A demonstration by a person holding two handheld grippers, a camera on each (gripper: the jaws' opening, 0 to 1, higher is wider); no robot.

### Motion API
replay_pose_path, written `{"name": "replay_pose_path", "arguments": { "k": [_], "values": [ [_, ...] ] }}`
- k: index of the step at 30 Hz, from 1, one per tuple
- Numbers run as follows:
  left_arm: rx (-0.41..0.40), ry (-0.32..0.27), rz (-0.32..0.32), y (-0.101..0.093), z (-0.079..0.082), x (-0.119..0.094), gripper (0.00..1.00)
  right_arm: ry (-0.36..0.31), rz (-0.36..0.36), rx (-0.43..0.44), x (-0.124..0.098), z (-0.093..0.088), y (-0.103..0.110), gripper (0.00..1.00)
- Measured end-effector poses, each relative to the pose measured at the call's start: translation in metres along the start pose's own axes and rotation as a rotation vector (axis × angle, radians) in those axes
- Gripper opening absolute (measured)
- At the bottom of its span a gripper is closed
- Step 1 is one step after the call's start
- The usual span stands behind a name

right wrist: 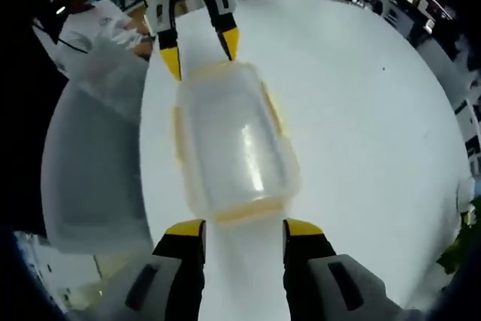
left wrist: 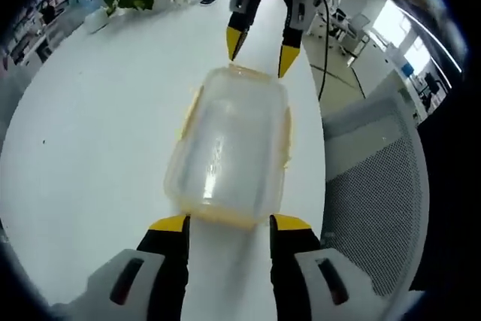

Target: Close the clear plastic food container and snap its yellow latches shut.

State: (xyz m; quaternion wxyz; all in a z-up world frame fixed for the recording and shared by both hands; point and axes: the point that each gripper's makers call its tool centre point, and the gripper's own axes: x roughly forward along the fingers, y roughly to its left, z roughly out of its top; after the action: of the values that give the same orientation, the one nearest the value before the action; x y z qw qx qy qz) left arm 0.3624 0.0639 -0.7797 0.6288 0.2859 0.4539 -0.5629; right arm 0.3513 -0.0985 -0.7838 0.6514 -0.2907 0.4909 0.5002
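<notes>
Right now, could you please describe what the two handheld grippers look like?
Both look alike: the left gripper and right gripper have light grey bodies with dark slots and black jaws with yellow tips. A black cable trails from the right gripper onto the white table.

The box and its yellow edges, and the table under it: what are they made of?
The box looks like clear, slightly cloudy plastic: the white table shows through it, with glossy streaks. Its latches seem opaque yellow plastic. The table looks like smooth matte white laminate, though I can't be sure.

Clear glossy plastic food container (left wrist: 229,144), smooth yellow latches (left wrist: 189,116), smooth matt white table (left wrist: 98,103), perforated mesh chair back (left wrist: 372,186)
</notes>
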Motion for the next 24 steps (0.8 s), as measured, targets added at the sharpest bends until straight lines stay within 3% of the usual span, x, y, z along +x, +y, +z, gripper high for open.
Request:
{"name": "replay_pose_path", "arguments": {
  "k": [3, 8, 11, 16, 24],
  "values": [
    [-0.064, -0.034, -0.013, 0.000, 0.003, -0.003, 0.40, -0.012, 0.001, 0.041, -0.002, -0.001, 0.000, 0.39],
    [-0.121, -0.011, 0.011, 0.007, -0.005, -0.004, 0.40, -0.018, -0.011, 0.085, -0.004, 0.000, -0.004, 0.37],
    [-0.212, -0.008, 0.001, 0.005, -0.009, -0.003, 0.41, -0.017, -0.021, 0.188, -0.004, -0.001, -0.007, 0.36],
    [-0.395, -0.053, 0.009, 0.011, -0.004, -0.005, 0.42, -0.075, 0.002, 0.352, -0.004, 0.006, -0.011, 0.36],
    [-0.517, -0.056, 0.014, 0.015, -0.006, -0.004, 0.41, -0.083, -0.004, 0.396, -0.005, 0.007, -0.014, 0.34]
  ]
}}
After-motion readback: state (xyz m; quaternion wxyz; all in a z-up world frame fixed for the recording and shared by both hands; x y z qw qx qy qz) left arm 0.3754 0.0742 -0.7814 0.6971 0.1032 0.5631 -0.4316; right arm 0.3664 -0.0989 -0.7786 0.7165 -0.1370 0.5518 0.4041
